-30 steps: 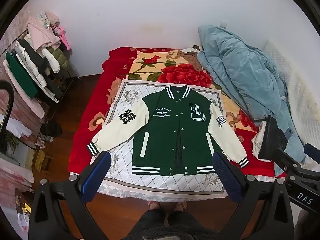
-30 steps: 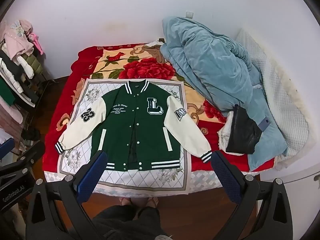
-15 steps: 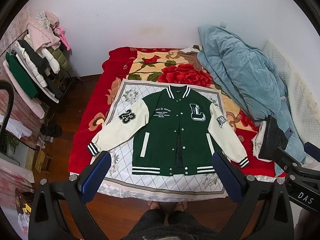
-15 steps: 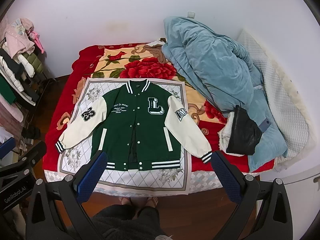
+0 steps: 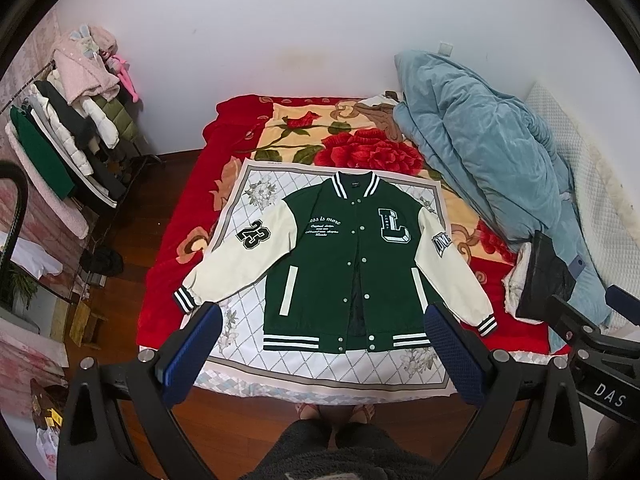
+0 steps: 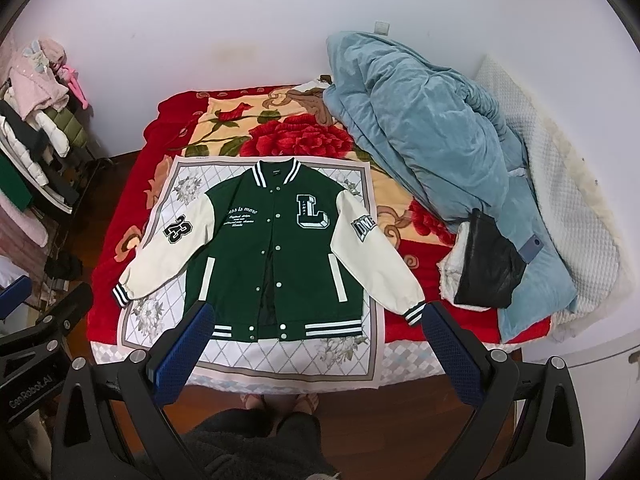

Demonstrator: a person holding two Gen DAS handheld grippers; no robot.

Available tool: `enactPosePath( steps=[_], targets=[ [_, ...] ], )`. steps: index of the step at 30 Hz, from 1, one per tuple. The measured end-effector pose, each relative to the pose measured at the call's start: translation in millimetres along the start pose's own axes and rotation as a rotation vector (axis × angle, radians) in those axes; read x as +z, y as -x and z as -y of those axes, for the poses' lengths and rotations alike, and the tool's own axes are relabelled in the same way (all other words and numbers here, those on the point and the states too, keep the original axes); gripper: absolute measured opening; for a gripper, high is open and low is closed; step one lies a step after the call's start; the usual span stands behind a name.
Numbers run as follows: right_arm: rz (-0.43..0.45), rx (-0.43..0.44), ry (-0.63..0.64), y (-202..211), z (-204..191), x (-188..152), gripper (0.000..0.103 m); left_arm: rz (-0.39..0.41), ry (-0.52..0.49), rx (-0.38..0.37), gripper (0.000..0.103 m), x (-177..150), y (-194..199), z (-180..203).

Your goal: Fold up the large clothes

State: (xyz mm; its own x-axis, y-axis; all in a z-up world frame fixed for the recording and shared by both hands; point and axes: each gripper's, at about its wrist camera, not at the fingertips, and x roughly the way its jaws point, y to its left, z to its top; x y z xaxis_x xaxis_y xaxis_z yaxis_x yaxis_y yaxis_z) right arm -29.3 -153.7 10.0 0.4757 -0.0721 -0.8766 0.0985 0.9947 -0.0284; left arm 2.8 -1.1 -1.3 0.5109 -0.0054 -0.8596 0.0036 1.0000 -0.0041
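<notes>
White walls are enclosing a bed (image 5: pixel 180 280) that is carrying a red floral blanket (image 5: pixel 360 152). We are seeing a white patterned cloth (image 5: pixel 248 320) spread over the near half of the bed, its front border hanging at the near edge. The green varsity jacket (image 5: pixel 340 264) is lying flat and face up on this cloth, collar toward the far edge, hem toward the near edge, both cream sleeves angling outward. The sleeve with the number patch is ending near the left edge; the other cuff is lying past the cloth on the red blanket. A blue quilt (image 6: pixel 432 136) is occupying the far right corner, with a black bag (image 6: pixel 488 268) beside it. A clothes rack (image 5: pixel 68 152) is standing left of the bed across bare wood floor.

We are holding the left gripper (image 5: pixel 320 332) and right gripper (image 6: pixel 316 328) above the near edge, each with fingers spread wide and gripping nothing. The hem is lying clear between the blue pads (image 5: pixel 192 356).
</notes>
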Motion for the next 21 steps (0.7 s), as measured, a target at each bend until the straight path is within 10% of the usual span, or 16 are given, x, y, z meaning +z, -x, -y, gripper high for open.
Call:
enactPosePath(
  steps=[21],
  targets=[
    [0.01, 0.003, -0.003, 0.6, -7.4, 0.4, 0.103, 0.009, -0.001, -0.002, 0.103, 13.1, 9.3, 12.1]
  ],
)
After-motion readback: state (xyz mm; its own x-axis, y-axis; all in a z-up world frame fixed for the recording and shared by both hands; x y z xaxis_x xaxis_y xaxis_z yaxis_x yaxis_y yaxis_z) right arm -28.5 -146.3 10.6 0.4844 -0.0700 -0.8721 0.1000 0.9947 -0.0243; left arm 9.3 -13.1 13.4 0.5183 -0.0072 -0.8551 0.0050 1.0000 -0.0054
